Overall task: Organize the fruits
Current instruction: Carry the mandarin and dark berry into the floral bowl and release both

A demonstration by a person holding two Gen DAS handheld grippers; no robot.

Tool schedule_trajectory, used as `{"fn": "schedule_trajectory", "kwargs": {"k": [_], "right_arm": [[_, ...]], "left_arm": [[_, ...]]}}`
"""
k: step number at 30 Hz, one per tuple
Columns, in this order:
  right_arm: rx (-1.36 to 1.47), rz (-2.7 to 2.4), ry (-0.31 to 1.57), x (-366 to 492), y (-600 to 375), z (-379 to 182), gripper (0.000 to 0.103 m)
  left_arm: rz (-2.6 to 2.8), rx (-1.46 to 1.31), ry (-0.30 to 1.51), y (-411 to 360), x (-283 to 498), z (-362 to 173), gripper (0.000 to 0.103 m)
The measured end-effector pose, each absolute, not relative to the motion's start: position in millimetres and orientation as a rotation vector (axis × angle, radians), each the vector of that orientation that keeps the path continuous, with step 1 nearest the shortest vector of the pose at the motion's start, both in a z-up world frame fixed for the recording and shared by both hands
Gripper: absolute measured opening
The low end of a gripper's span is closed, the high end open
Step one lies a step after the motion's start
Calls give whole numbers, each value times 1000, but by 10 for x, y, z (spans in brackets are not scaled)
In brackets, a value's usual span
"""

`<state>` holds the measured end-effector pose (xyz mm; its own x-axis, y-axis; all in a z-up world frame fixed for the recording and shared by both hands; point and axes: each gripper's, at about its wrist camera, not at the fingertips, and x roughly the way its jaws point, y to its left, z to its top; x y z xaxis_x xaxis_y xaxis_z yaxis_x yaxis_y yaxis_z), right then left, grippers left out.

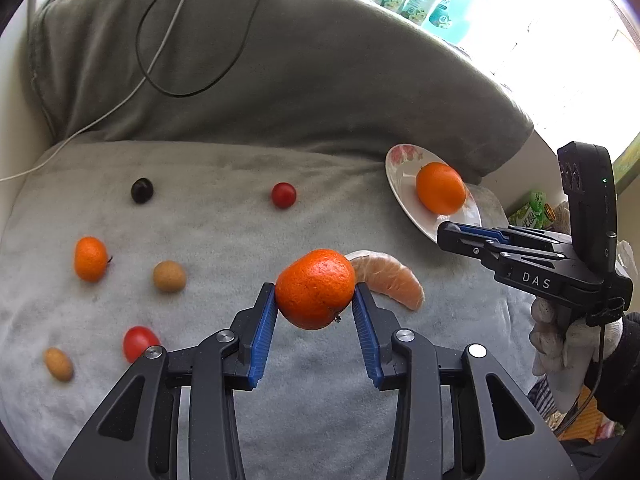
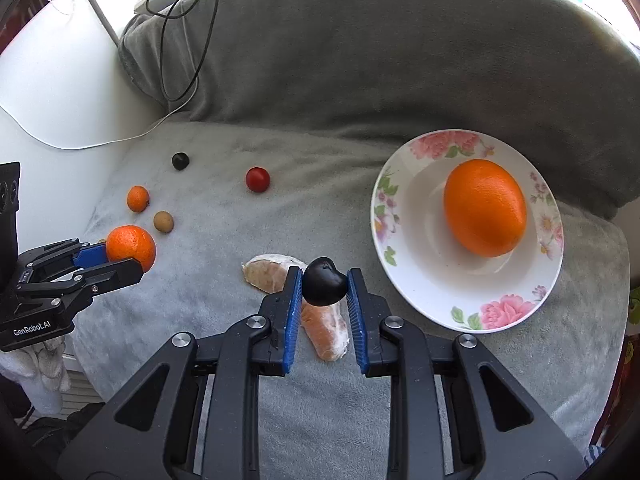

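Note:
My left gripper (image 1: pixel 315 296) is shut on a mandarin (image 1: pixel 315 289), held above the grey blanket; the same mandarin (image 2: pixel 131 247) shows at the left of the right wrist view. My right gripper (image 2: pixel 324 288) is shut on a small dark fruit (image 2: pixel 323 287). Below it lies a peeled orange segment (image 2: pixel 326 330), seen also as the segment (image 1: pixel 390 276) just right of the held mandarin. A flowered white plate (image 2: pixel 404 276) at the right carries a large orange (image 2: pixel 485 213). In the left wrist view the plate (image 1: pixel 400 184) sits just beyond the right gripper (image 1: pixel 450 232).
Loose on the blanket (image 1: pixel 240 232): a small mandarin (image 1: pixel 90 258), two tan round fruits (image 1: pixel 169 276) (image 1: pixel 58 364), two red cherry tomatoes (image 1: pixel 283 195) (image 1: pixel 138 342) and a dark fruit (image 1: pixel 141 190). A grey cushion (image 1: pixel 280 80) with cables rises behind. A gloved hand (image 1: pixel 560 344) holds the right gripper.

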<state>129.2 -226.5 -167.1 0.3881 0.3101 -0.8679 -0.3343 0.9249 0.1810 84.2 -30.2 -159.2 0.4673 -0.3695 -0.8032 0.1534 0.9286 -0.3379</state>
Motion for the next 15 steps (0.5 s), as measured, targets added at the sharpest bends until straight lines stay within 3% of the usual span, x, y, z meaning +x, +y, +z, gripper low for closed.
{"fn": "schedule_trajectory", "kwargs": {"k": [15], "right_arm": [[75,286,1094,1355,-2968,-1718,23]], "left_arm": [[-462,-150,1028,-984,1426,-1544,37]]}}
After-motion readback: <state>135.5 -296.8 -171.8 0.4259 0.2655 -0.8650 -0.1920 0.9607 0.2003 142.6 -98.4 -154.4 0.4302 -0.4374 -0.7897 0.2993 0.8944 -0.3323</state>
